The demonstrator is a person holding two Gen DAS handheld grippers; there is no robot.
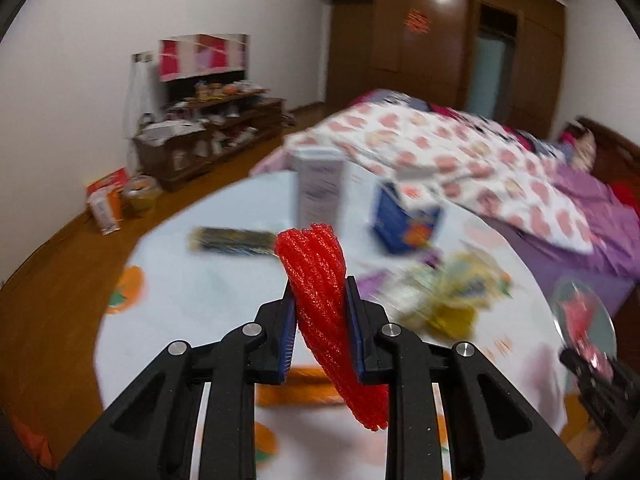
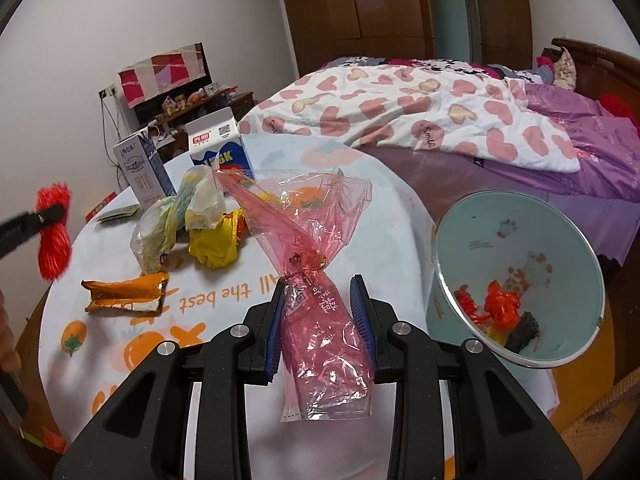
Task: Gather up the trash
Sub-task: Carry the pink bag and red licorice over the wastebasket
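Item: my left hand-held gripper point(image 1: 320, 300) clamps red foam netting point(image 1: 320, 280); right hand-held gripper point(image 2: 320, 300) pinches pink plastic bag point(image 2: 316, 280), both lifted clear of the bench point(image 2: 384, 240) for binning.

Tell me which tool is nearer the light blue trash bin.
Right. The right tool, shut on the pink plastic bag, sits just beside the light blue trash bin. The left tool, shut on the red foam net, is across the table.

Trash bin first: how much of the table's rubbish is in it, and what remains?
Done: the pale blue round bin holds a few red and dark scraps. In hand: the left gripper clamps a red foam net; the right gripper clamps a pink plastic bag. Left on the table: two cartons, yellow bags and an orange wrapper.
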